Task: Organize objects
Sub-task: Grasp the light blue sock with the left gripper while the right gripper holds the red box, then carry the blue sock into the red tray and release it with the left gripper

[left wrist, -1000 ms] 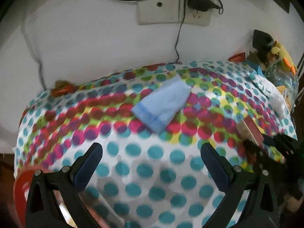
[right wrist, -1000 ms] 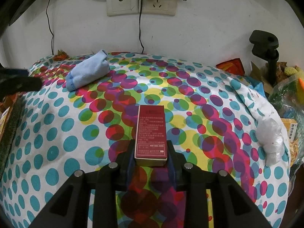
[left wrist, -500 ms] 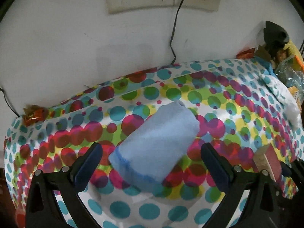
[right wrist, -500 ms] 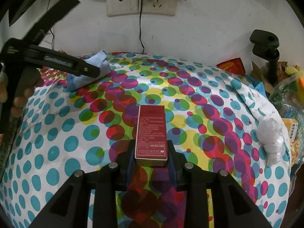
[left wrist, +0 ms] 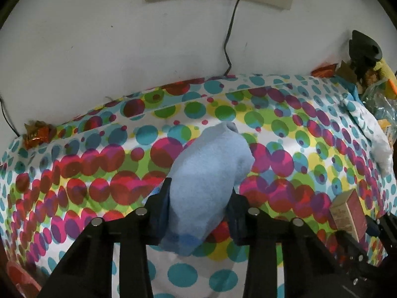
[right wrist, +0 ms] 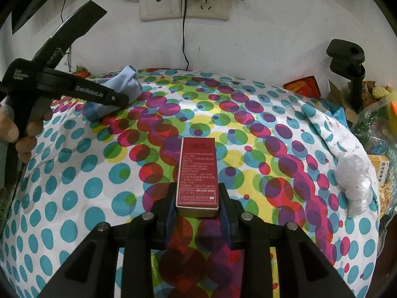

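Two claws loaded: left claw [left wrist: 198, 213] has just closed on blue cloth [left wrist: 211, 173]; right claw [right wrist: 197, 208] clenches red box [right wrist: 197, 173]; soft cloth may slip when lifted.

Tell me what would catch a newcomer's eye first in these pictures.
First, the loud polka-dot tablecloth filling both views. Next, the dark red box lying mid-table, clamped at its near end by the right gripper. Then the pale blue cloth toward the wall, where the left gripper has just closed, its pads now squeezing it.
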Available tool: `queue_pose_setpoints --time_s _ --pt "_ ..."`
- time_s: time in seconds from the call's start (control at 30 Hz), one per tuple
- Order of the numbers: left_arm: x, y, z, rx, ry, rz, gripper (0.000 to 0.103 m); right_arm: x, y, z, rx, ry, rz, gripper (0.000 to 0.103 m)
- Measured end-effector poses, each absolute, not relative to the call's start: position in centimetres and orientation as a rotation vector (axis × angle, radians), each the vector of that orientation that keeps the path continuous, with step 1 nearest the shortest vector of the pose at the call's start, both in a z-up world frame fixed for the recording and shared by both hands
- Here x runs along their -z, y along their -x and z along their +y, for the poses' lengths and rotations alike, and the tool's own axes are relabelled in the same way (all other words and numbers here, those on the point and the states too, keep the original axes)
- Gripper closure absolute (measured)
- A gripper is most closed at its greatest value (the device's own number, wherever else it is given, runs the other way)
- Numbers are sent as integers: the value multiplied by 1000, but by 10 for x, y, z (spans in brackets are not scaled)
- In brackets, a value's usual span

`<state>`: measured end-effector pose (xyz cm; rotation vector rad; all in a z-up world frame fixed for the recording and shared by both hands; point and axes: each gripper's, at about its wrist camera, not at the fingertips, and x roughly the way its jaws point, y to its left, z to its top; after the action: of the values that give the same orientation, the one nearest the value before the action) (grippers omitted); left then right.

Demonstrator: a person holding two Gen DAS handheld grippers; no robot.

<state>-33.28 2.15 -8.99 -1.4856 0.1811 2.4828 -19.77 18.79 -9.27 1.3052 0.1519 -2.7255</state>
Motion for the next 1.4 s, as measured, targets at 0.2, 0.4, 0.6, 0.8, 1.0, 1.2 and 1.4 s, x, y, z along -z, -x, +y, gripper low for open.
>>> queue_pose_setpoints --time_s 0.2,0.4,0.6,0.8,1.0,1.2,1.4 --pt "87 312 17 -2499 1504 151 72 93 198 188 2725 -1305 150 71" --pt "87 287 17 -2540 1519 137 72 92 198 187 2725 -1305 151 71" --pt "88 261 19 -2571 1516 135 72 92 198 187 2725 -1306 150 71" --pt "88 239 19 -2589 1525 97 72 93 198 187 2725 -1306 150 71" --pt "89 219 16 -2618 1514 69 72 92 198 187 2728 -1306 160 72" --pt "90 199 17 -2653 1487 85 72 92 198 187 2725 -1306 151 72" --pt "90 183 16 -2665 1481 60 72 92 198 187 2727 -1306 159 72"
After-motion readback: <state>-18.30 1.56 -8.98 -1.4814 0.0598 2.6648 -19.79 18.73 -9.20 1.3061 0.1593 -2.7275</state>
